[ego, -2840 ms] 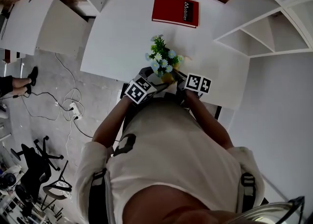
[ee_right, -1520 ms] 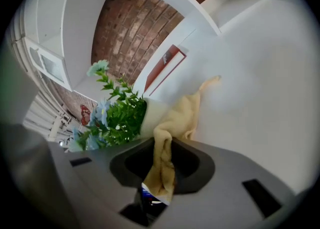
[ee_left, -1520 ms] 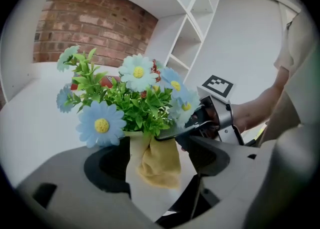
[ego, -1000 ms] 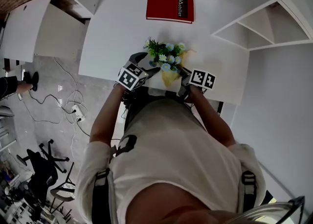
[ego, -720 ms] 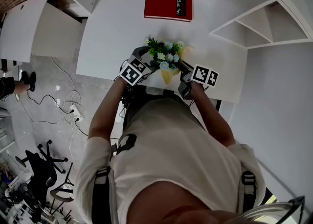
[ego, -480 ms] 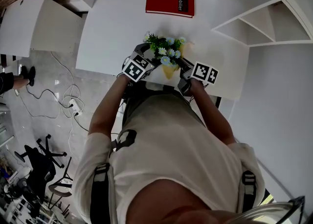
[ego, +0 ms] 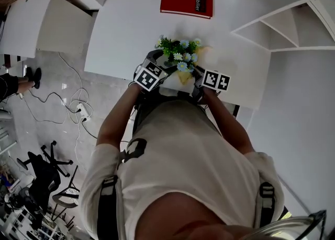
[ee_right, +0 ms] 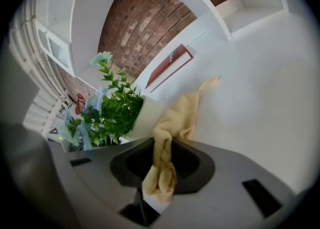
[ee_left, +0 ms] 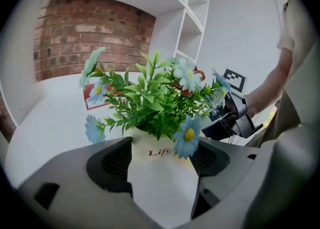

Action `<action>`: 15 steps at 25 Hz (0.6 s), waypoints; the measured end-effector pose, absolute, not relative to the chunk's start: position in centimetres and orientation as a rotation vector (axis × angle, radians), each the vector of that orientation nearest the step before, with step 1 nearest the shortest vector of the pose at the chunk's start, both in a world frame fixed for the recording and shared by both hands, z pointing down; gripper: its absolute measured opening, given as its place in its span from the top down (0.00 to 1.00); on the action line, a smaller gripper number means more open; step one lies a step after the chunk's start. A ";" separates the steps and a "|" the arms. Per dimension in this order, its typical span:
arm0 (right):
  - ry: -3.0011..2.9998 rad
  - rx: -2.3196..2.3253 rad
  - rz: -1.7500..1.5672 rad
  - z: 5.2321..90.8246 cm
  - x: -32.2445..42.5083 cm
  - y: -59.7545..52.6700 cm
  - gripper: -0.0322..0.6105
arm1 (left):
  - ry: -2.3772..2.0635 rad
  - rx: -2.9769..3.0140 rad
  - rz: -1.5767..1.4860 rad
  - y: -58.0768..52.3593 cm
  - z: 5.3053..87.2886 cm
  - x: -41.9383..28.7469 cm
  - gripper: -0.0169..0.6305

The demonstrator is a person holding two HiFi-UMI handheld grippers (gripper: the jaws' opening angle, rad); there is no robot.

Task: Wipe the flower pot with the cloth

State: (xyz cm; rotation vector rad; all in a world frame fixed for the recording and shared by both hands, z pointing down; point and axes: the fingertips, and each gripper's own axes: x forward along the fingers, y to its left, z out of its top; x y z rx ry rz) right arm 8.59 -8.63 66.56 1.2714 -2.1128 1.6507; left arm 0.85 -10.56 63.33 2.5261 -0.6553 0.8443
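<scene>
Item: pot (ee_left: 159,183), white, tapering, carrying flowers (ee_left: 150,98). We are finding it clamped between the two pads of the left claw (ee_left: 162,162), at the near edge of the desk (ego: 131,24). Item: cloth (ee_right: 176,115), yellow. The right claw (ee_right: 161,165) is pinching a twisted bunch of it, and the free end is draping against the pot's side, seemingly touching. Risks we are noting: the pot is narrowing downward and looking smooth, so a hard rub from the cloth side could be turning or sliding it in the left pads. It is sitting close to the desk edge, so a slip there could be sending it to the floor (ego: 52,102). The right claw is holding only a thin bunch, so dragging could be pulling the cloth free. Petals are hanging over the rim and could be snagging. Hidden or unclear: we are not seeing the pot's base in any view, so we cannot tell whether it is resting on the desk or lifted. In the head view the flowers are covering the pot, and one of the flowers is cutting off the print on it.
</scene>
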 end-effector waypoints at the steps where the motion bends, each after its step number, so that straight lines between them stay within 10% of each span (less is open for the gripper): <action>1: -2.112 1.270 1.651 66.6 8.7 -8.6 0.79 | -0.653 2.526 0.853 -10.3 63.3 0.7 0.41; 15: -2.221 1.343 1.653 62.4 10.3 -11.6 0.79 | -0.657 2.600 0.745 -11.9 61.9 2.0 0.39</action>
